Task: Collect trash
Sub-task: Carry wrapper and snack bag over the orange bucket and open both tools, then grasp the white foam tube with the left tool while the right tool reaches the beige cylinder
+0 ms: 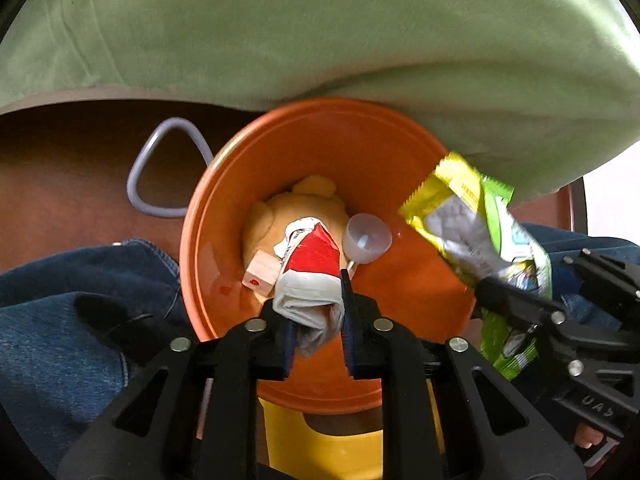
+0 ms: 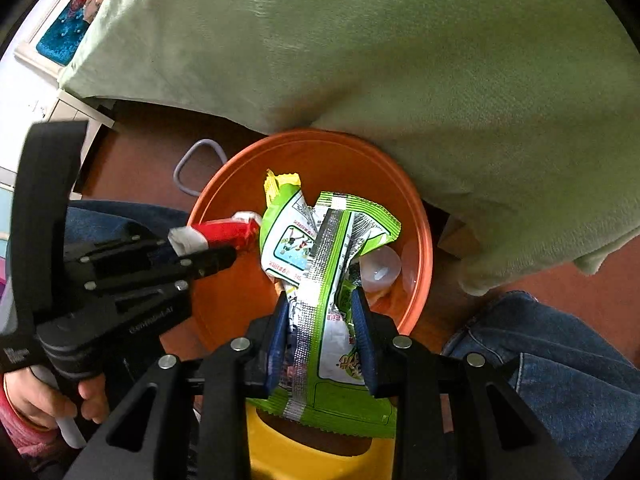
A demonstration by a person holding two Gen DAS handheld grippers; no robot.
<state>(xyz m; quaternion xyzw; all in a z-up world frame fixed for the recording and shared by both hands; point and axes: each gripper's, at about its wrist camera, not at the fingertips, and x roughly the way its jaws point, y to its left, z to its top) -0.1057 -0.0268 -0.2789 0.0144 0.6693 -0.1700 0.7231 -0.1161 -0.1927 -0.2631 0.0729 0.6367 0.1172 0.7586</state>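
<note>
An orange bin (image 1: 224,208) stands open below both grippers. My left gripper (image 1: 310,292) points down into it, shut on a crumpled red and white wrapper (image 1: 312,264) whose end hangs between the blue pads. My right gripper (image 2: 320,296) is shut on a green and silver snack packet (image 2: 320,248) over the same orange bin (image 2: 224,280). In the left wrist view the right gripper (image 1: 528,276) holds that packet (image 1: 460,216) above the bin's right rim. In the bin lie a yellow plush toy (image 1: 304,200), a wooden block (image 1: 262,274) and a clear plastic scoop (image 1: 366,238).
A green cushion (image 1: 320,40) overhangs the bin's far rim. A grey cord loop (image 1: 140,176) lies on the brown floor to the left. A person's jeans-clad legs (image 1: 60,320) flank the bin, and a yellow object (image 1: 320,440) sits at its near side.
</note>
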